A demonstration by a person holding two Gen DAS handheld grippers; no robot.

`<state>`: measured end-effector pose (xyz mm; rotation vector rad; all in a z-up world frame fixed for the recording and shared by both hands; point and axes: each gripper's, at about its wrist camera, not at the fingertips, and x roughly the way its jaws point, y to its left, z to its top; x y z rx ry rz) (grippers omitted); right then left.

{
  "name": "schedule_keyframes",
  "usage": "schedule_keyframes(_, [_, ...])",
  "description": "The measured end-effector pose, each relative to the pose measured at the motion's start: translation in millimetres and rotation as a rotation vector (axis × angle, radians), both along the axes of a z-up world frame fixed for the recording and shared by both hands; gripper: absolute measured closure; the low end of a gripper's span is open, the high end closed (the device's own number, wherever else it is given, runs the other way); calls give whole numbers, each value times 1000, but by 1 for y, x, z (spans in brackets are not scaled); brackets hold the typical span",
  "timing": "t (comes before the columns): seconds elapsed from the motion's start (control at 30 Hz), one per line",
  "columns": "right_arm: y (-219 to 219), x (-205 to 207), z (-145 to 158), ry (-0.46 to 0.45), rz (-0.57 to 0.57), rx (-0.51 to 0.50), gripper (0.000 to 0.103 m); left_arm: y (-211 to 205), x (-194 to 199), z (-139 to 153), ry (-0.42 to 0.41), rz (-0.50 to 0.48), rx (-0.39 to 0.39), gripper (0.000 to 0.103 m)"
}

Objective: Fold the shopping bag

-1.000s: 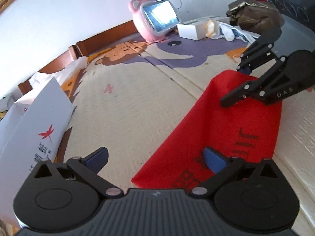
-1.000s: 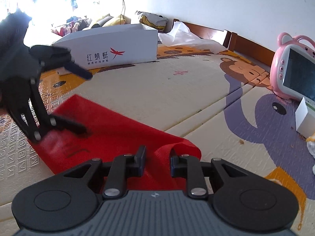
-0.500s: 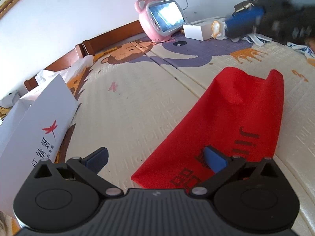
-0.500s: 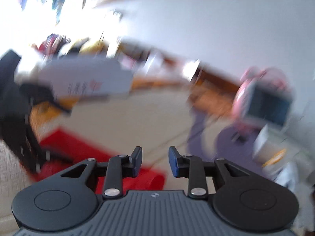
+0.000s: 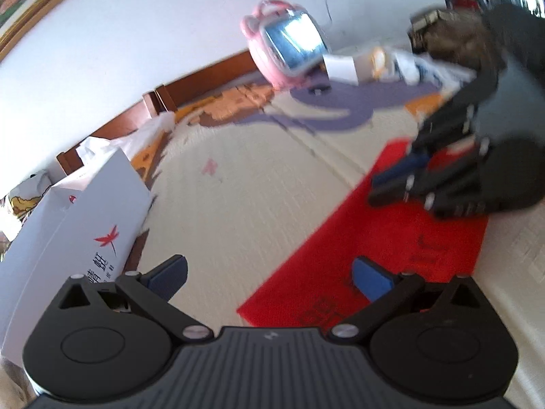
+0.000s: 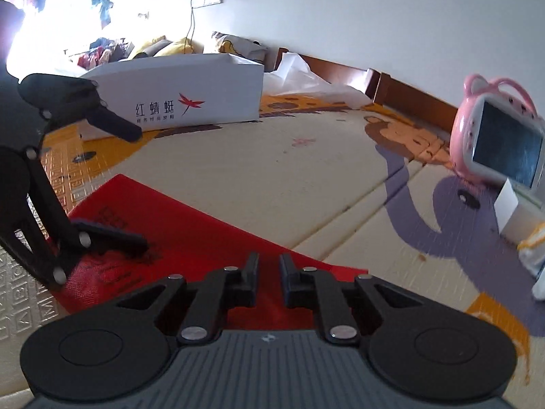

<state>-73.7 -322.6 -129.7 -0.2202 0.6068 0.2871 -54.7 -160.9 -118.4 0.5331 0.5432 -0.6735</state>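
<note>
Red bag (image 6: 211,235) flat on the play mat (image 6: 272,170); left gripper (image 5: 269,272) spread wide, one finger resting on the bag; right gripper (image 6: 267,272) closing over the bag's far end, apparently nothing pinched.

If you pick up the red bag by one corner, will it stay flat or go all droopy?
Probably droopy: the red bag is thin fabric lying flat on the mat. It looks light too. Pushed, it would likely wrinkle rather than slide.
</note>
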Motion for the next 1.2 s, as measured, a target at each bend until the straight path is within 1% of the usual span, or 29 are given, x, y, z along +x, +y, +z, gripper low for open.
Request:
schedule_keyframes(0.07, [1,-2,-1,-10,5,2,89,-2,-9,2,12,-16,-23,1])
schedule_keyframes(0.13, [1,-3,0,-10,5,5,89,-5,-18,-1,18,-29,-26,1])
schedule_keyframes(0.2, [4,-3,0,-14,6,-5,89,-13,-24,-14,31,-31,7,0])
schedule_keyframes(0.23, [3,-3,0,-16,6,-9,88,-14,-23,-19,40,-24,8,0])
schedule_keyframes(0.33, [3,-5,2,-15,3,-25,88,-10,-18,-28,83,-2,-25,0])
schedule_keyframes(0.4, [1,-14,13,-25,-13,-18,88,-9,-15,-27,106,2,-35,0])
schedule_keyframes(0.5, [-3,-41,28,-58,-12,-3,88,-9,-17,-28,95,-6,-30,0])
schedule_keyframes(0.57, [-6,-52,26,-35,-16,-9,88,-8,-16,-28,98,-9,-38,0])
schedule_keyframes(0.6, [-6,-54,19,-3,-26,-38,88,-7,-15,-29,102,-11,-44,0])
schedule_keyframes(0.63, [-7,-56,11,31,-37,-68,85,-6,-15,-29,102,-12,-46,0])
schedule_keyframes(0.67, [-10,-58,6,15,-42,-51,85,-6,-15,-28,97,-15,-46,0])
schedule_keyframes(0.7, [-14,-59,4,8,-55,-11,85,-7,-16,-27,84,-16,-37,0])
schedule_keyframes(0.73, [-20,-58,2,12,-71,41,85,-8,-19,-25,61,-14,-28,0])
schedule_keyframes(0.8, [-25,-58,-1,6,-73,81,85,-8,-30,-16,-12,-1,-11,1])
schedule_keyframes(0.83, [-27,-58,-3,3,-74,95,86,-8,-35,-11,-33,-3,-14,1])
schedule_keyframes(0.87, [-25,-60,-3,1,-75,90,86,-7,-40,-6,-45,-9,-23,1])
schedule_keyframes(0.9, [-23,-60,-4,-3,-75,75,86,-6,-45,0,-38,-18,-40,1])
schedule_keyframes(0.93, [-20,-60,-5,-8,-75,62,85,-5,-48,5,-16,-23,-67,1])
schedule_keyframes(1.0, [-19,-61,-6,-15,-78,54,84,-1,-58,15,44,-9,-153,1])
schedule_keyframes(1.1, [-22,-61,-5,-18,-94,55,78,3,-67,21,53,40,-234,0])
schedule_keyframes(1.13, [-23,-62,-5,-21,-106,54,69,4,-69,22,44,63,-255,0])
schedule_keyframes(1.17, [-24,-62,-5,-23,-118,52,56,3,-69,23,34,93,-263,0])
schedule_keyframes(1.2, [-26,-62,-4,-26,-154,47,51,1,-66,24,33,118,-260,0])
